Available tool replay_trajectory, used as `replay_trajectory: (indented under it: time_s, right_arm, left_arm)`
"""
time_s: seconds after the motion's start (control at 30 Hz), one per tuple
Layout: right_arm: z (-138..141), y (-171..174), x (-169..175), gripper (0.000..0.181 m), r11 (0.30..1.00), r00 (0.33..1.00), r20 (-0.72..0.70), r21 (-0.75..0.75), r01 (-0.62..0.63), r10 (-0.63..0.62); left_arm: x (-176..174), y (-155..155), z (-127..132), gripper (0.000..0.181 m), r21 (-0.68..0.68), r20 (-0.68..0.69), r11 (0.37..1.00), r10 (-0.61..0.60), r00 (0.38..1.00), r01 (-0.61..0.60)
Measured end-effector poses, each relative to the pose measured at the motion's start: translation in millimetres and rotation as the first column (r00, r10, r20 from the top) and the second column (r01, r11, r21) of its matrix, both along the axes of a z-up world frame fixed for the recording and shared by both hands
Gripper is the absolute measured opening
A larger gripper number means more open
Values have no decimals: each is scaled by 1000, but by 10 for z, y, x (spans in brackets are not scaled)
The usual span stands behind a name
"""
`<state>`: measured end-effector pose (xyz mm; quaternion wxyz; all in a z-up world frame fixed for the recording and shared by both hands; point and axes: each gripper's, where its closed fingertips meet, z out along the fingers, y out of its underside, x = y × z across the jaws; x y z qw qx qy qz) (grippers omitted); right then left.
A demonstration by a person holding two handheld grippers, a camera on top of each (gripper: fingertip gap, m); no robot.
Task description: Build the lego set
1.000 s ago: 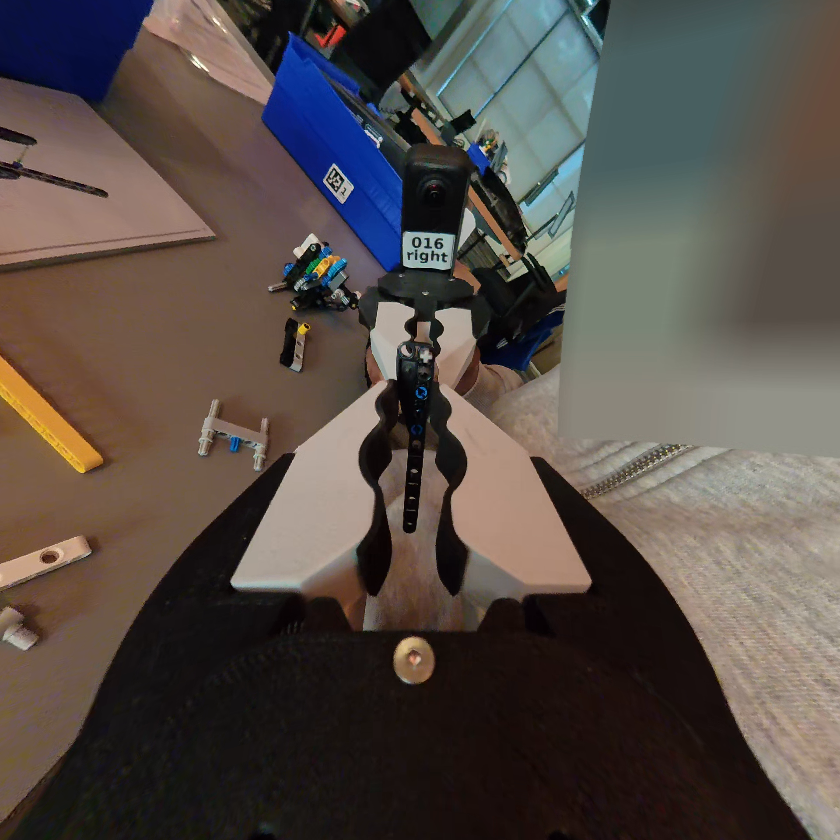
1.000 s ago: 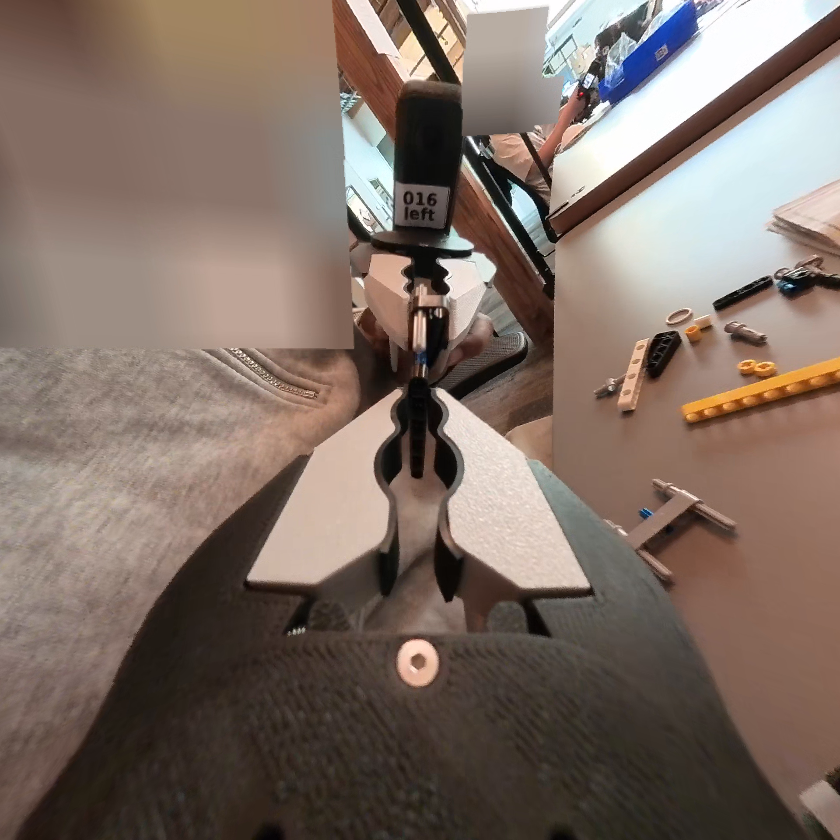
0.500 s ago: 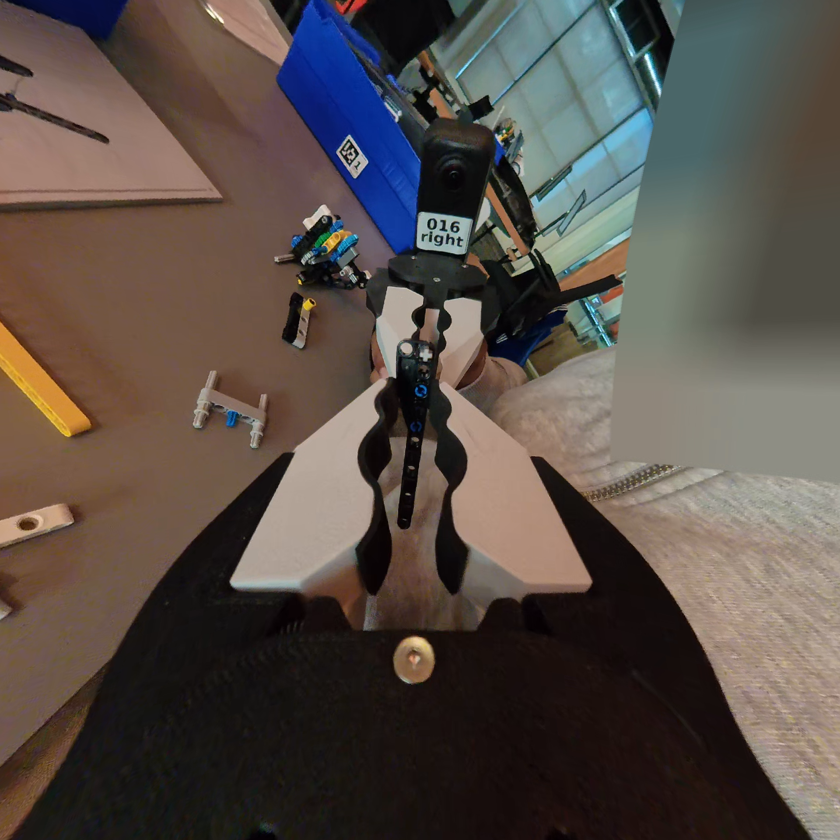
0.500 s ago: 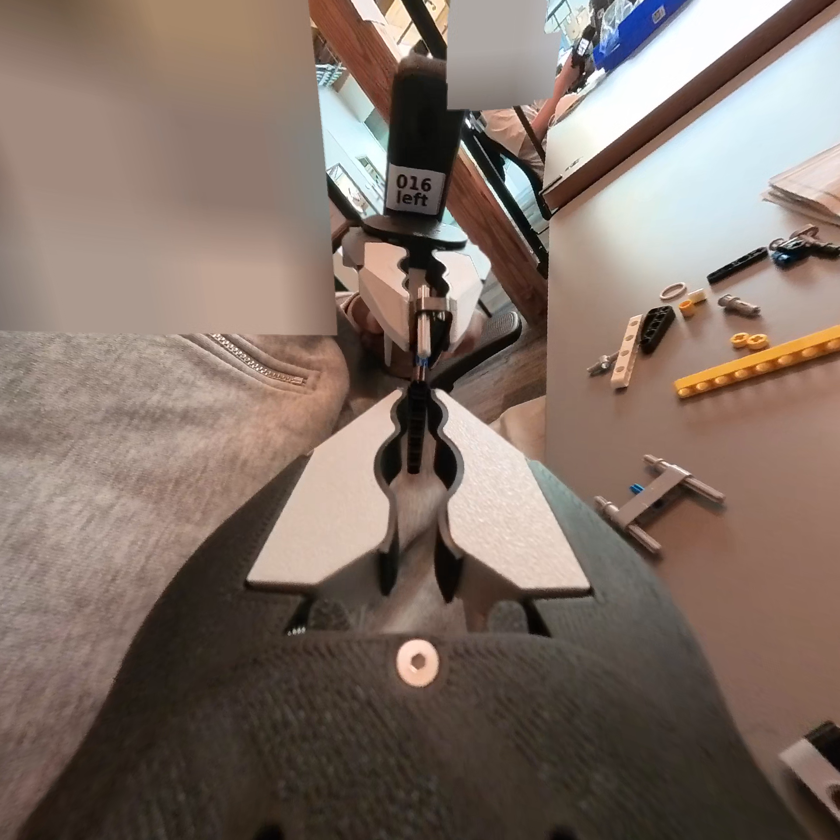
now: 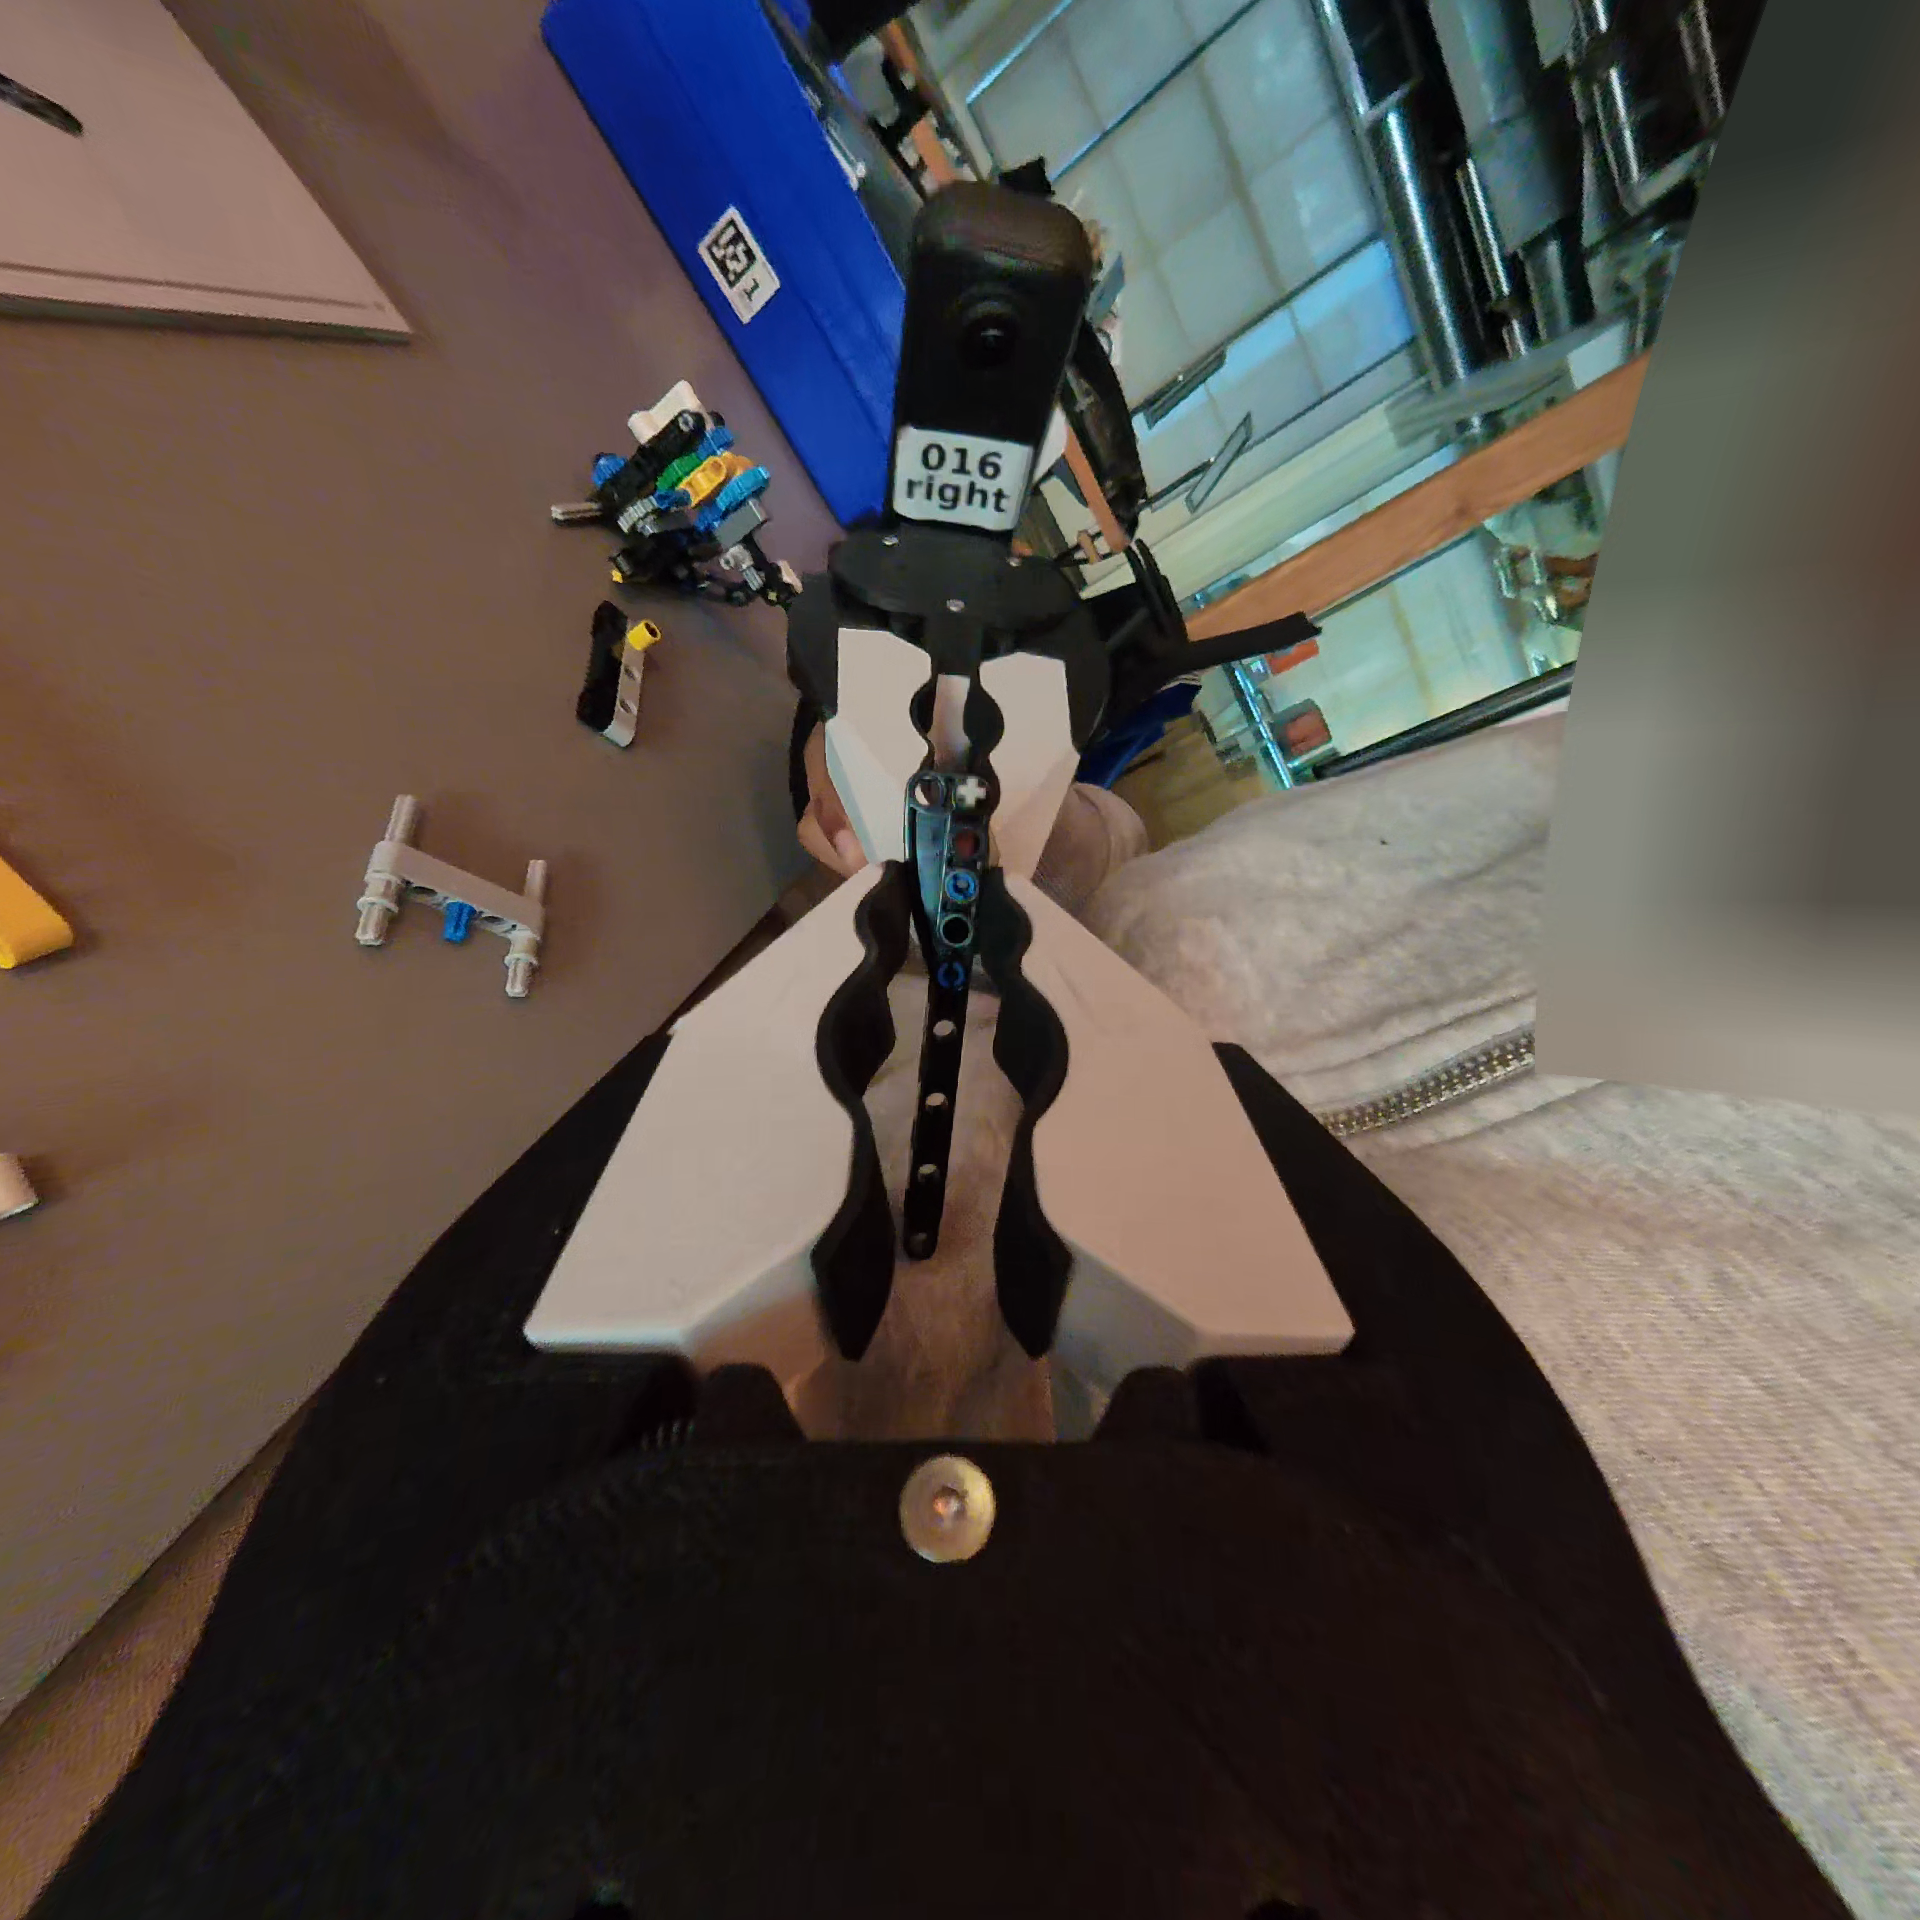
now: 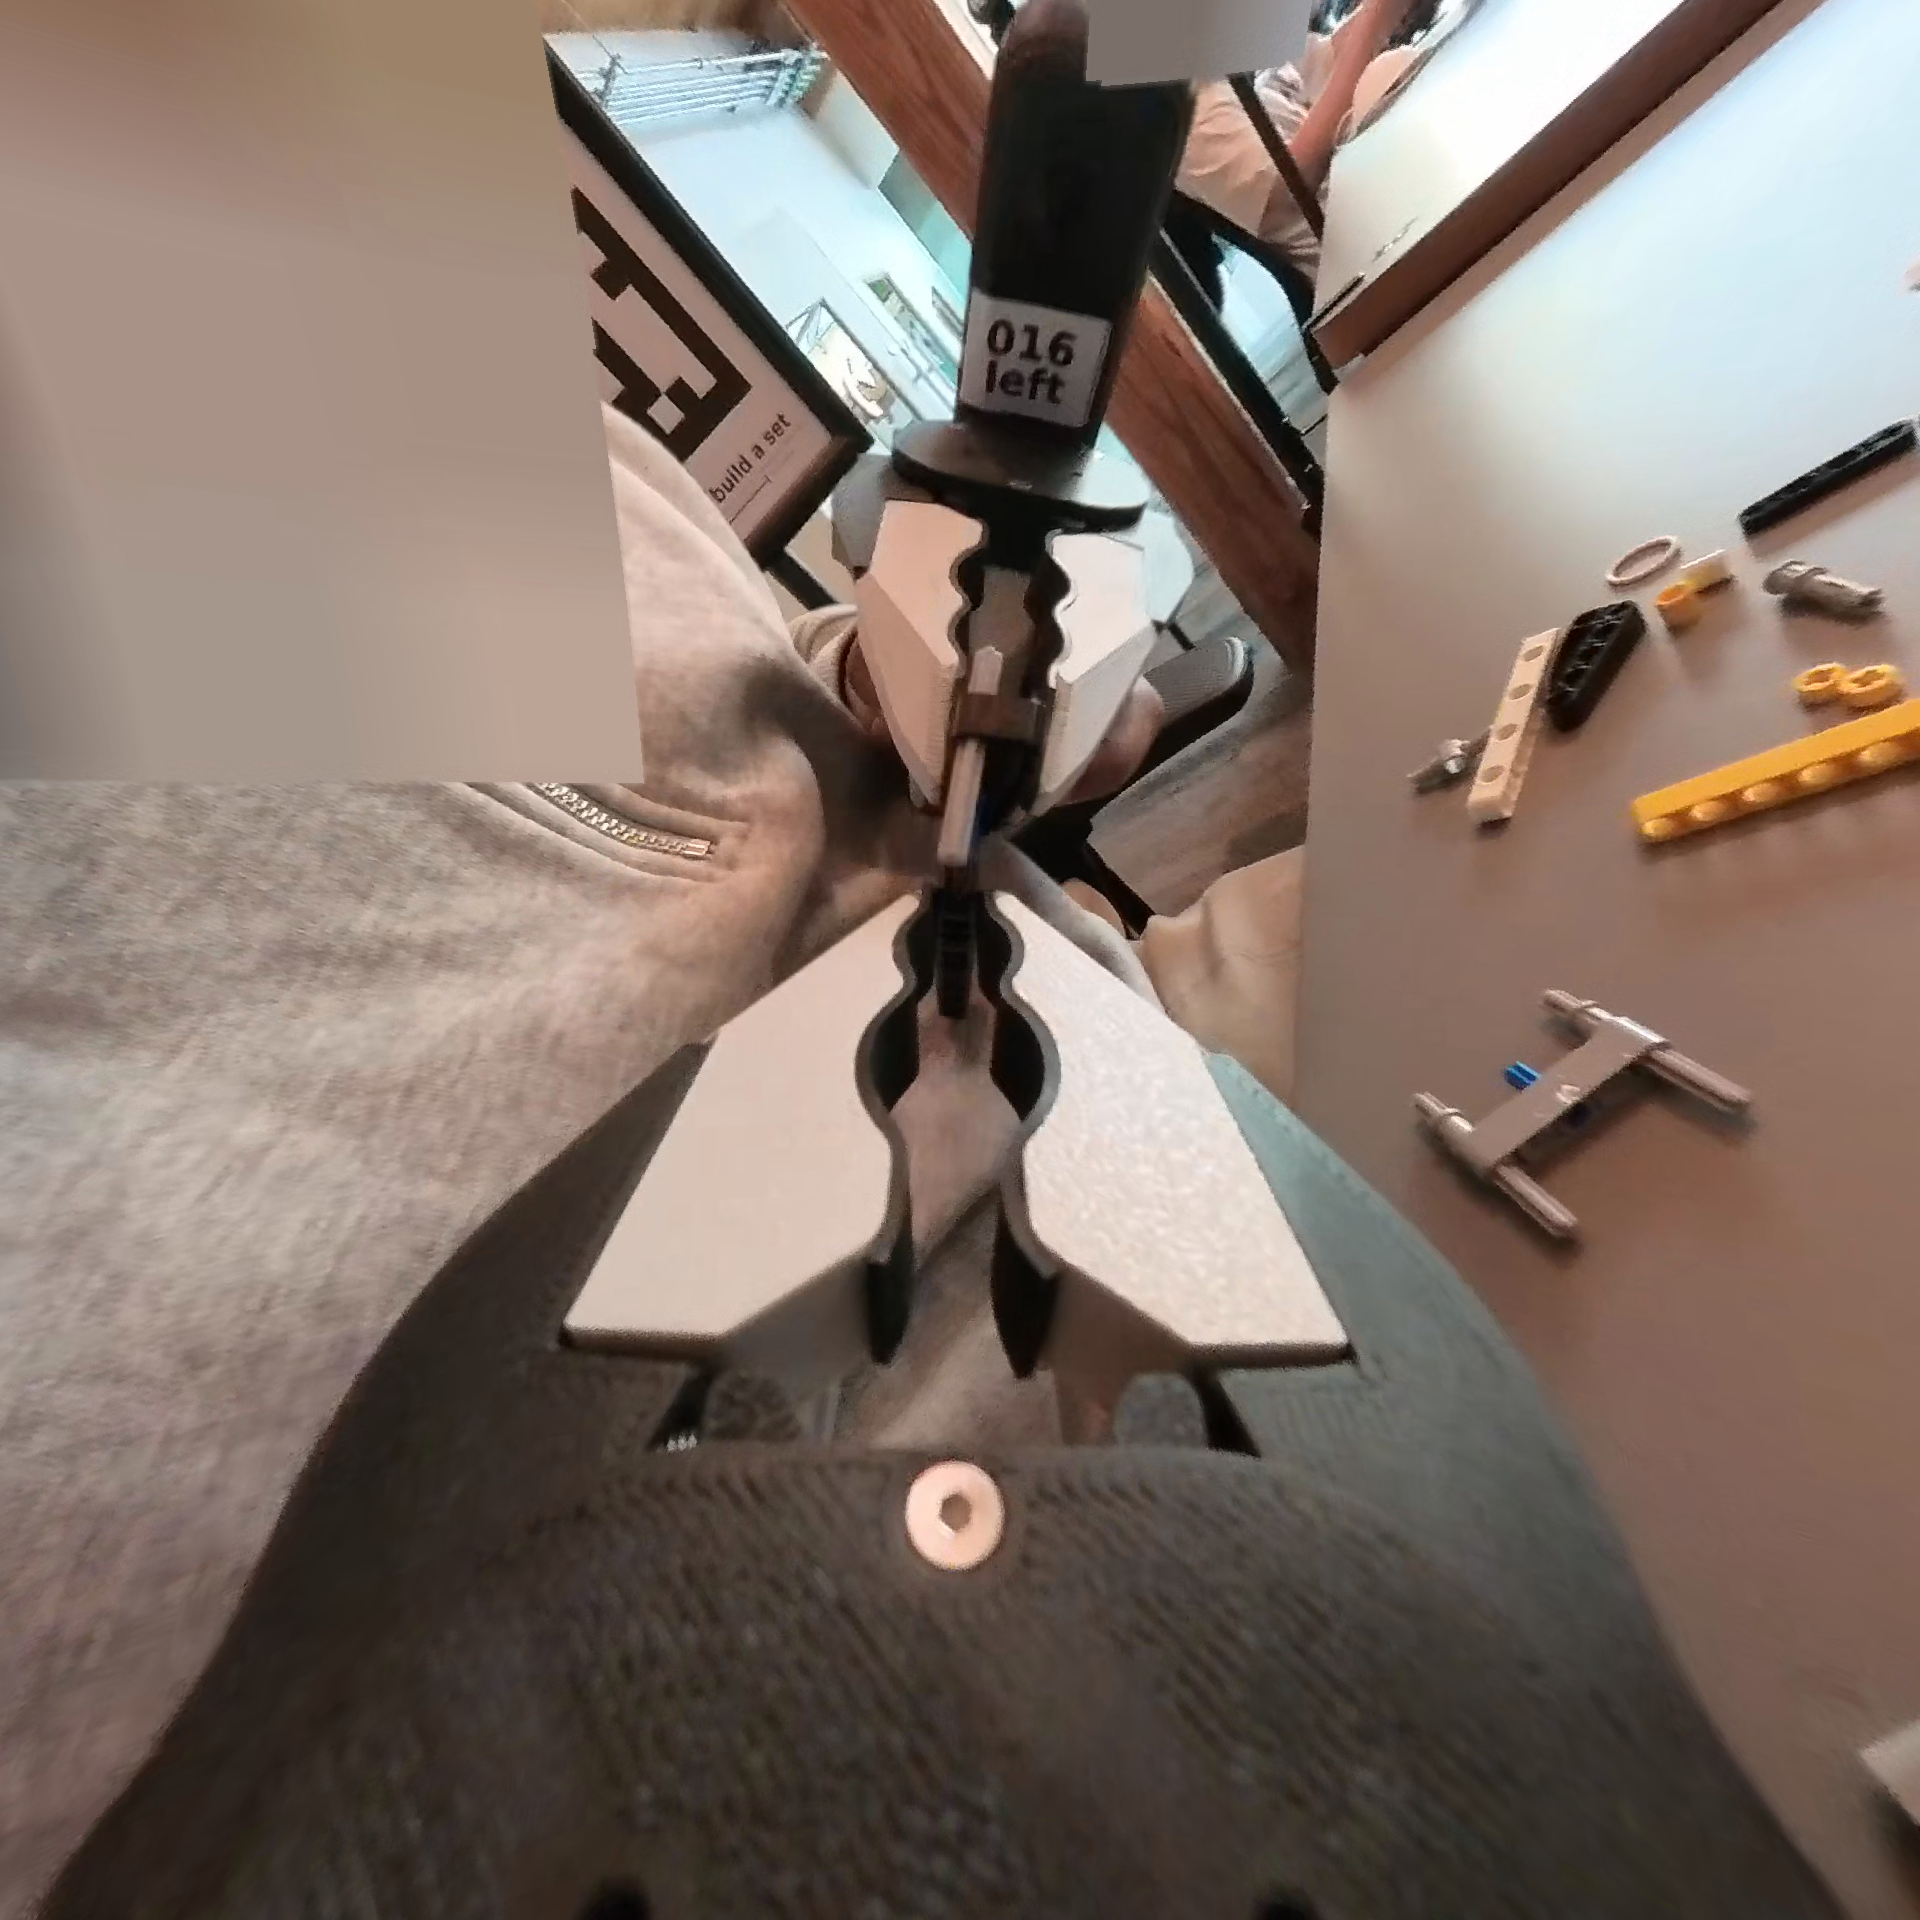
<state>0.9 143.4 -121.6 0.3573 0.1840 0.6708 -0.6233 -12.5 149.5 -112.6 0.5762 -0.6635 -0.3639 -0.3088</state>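
Mid-assembly, held above the table (image 5: pixel 260 644). The left gripper (image 5: pixel 943 914) has its jaws clamped on a black beam (image 5: pixel 940 1039); the right gripper (image 6: pixel 951 935) jaws grip its far end. A partly built subassembly (image 5: pixel 681 509), grey frame (image 6: pixel 1579 1107) and yellow beam (image 6: pixel 1787 784) lie unattached: much remains.

The left tool (image 5: pixel 940 894) is closed on a long black perforated beam (image 5: pixel 938 1091), which runs back between its fingers. The beam's far end carries blue pins and meets the tip of the right tool (image 5: pixel 951 774), which faces it, held above a grey-sleeved lap. On the brown worktop (image 5: pixel 208 644) lie a grey H-shaped assembly (image 5: pixel 452 899), a small black-and-grey piece (image 5: pixel 613 675), a multicoloured sub-assembly (image 5: pixel 681 509) and a blue bin (image 5: pixel 748 218).
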Motion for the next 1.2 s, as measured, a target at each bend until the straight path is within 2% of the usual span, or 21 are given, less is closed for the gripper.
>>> replay_trajectory:
  time_s: [0.07,0.17,0.3,0.77,0.9,1.0,1.07,1.13,1.2]
  right_arm:
    - [5,-15,5,4,1000,1000,-6,1,1,-1]
    - [-86,-116,75,6,999,1000,-24,49,-11,12]
    - [-52,-119,15,6,999,999,-15,24,37,-36]
    - [-110,-67,-177,6,990,987,77,24,139,-141]
    - [-131,-17,-263,6,984,979,99,26,175,-177]
    - [-149,18,-317,6,980,974,103,32,199,-201]
    - [-164,37,-358,6,976,969,115,39,216,-219]
    - [-199,48,-401,6,971,962,138,56,231,-237]
    - [-238,48,-424,6,968,955,165,76,237,-247]
  left_arm:
    - [14,26,-4,12,2,17,1000,-15,1000,15]
    - [76,107,-88,11,-81,-53,996,-53,997,49]
    - [-1,110,-54,11,-102,-84,994,-47,995,39]
    - [-204,130,-108,10,-4,4,1000,-8,1000,8]
    - [-282,117,-133,27,-4,-24,1000,-5,1000,5]
    - [-343,68,-124,47,-35,-117,999,-11,993,7]
    - [-367,35,-143,57,-115,-251,993,-29,968,0]
    - [-358,30,-188,62,-222,-401,975,-77,913,-16]
    - [-351,30,-292,64,-349,-551,935,-155,820,-58]
